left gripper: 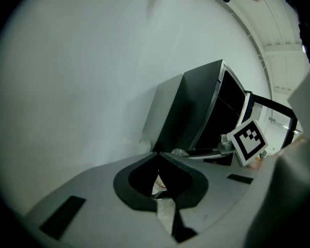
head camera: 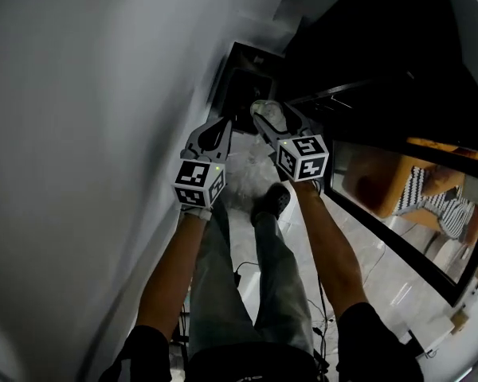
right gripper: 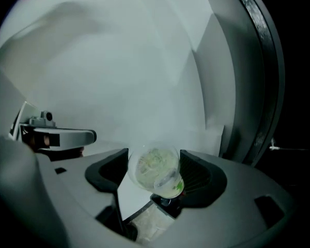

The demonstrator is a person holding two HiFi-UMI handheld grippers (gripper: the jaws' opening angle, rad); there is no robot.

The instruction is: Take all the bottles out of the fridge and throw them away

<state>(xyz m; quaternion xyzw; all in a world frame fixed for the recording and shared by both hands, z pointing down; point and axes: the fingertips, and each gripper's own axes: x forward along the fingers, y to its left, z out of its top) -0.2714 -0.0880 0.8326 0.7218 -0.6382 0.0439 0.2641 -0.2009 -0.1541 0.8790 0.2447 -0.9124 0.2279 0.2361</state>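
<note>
1. The right tongs [right gripper: 154,155] are clamped on a clear plastic bottle [right gripper: 156,172]. Its rounded end faces the camera, and a scrap of green label shows down at the pinch.
2. The left tongs [left gripper: 157,155] have their tips pressed together and carry nothing that shows. They ride just beside the right pair, slightly nearer the person.
3. The bottle is out in the open air, held forward over the pale floor [head camera: 247,169] ahead of the person's shoe [head camera: 271,201]. It is near a dark box-shaped unit [head camera: 243,74] that stands against the white wall [head camera: 88,134].
4. By the look of it, this is the carry-and-discard leg: one bottle in hand, heading for disposal. Whether that dark unit is the bin or the fridge cannot be told from here, and no other bottles show.
5. The next move calls for bringing the bottle squarely over the bin's mouth and only then parting the jaws. The plastic is round and slick, so easing off early could send it rolling across the floor. The idle left tongs are free for a lid or a door.
</note>
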